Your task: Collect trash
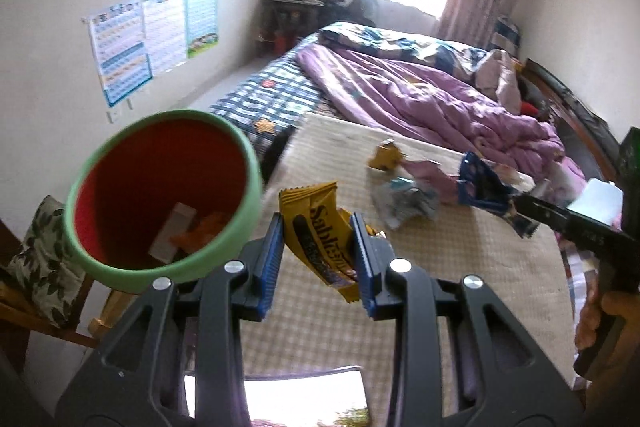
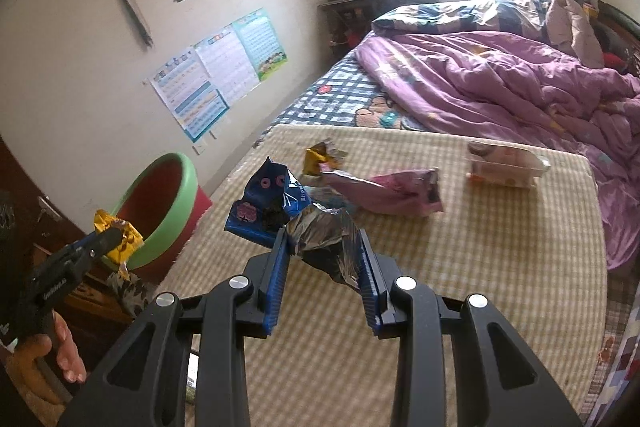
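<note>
Left gripper [image 1: 318,251]: clenched on yellow wrapper [image 1: 320,235], held beside red bin [image 1: 160,195] | Right gripper [image 2: 324,267]: clenched on blue wrapper [image 2: 280,215], raised over checked mat [image 2: 480,247] | Pink packet [image 2: 400,191], gold wrapper [image 2: 318,157] seen lying on mat

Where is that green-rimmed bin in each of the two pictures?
Left wrist view: the bin fills the left middle, just left of the yellow wrapper in the left gripper.
Right wrist view: the bin sits lower left, beyond the table's edge.
Shared landmark: the wall posters.
</note>
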### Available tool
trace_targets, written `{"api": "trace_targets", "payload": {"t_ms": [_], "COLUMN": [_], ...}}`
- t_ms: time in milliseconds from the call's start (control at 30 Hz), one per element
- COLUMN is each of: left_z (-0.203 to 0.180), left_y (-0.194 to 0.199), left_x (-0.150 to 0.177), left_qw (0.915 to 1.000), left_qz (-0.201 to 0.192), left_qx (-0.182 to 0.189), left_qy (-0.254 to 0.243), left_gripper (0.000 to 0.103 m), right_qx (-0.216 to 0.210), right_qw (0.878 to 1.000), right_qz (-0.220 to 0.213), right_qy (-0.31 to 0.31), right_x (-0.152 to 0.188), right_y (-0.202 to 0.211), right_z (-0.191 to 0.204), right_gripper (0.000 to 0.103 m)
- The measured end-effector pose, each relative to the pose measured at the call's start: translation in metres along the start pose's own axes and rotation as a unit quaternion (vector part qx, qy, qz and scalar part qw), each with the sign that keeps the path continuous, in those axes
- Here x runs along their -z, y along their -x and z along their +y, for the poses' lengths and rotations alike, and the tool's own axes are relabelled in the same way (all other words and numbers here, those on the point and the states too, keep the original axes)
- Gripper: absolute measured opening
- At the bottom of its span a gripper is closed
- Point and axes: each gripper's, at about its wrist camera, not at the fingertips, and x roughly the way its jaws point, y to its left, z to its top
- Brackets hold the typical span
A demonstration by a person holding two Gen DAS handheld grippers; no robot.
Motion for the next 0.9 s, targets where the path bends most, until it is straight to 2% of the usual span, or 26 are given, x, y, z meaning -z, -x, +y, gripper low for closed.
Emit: {"api": "trace_targets", "payload": {"t_ms": [233, 900], "left_z": [0.029, 0.08], "left_y": [0.0, -0.004], "left_x": [-0.003, -0.017], "left_qw": [0.9998, 0.9999], "left_qz": [-0.002, -0.008], "left_qx": [-0.011, 0.001], "left_qy": [0.015, 0.013], "left_gripper": [0.032, 0.032], "right_qx": [-0.006, 0.002], "right_qw": [1.0, 1.0], "right_qz": [0.006, 0.001], "right_qy": [0.008, 0.013], "right_x": [-0.002, -0.006], "right_y": [-0.013, -0.04], "right_z": [0.025, 0.096], "right_gripper": [0.032, 0.032]}}
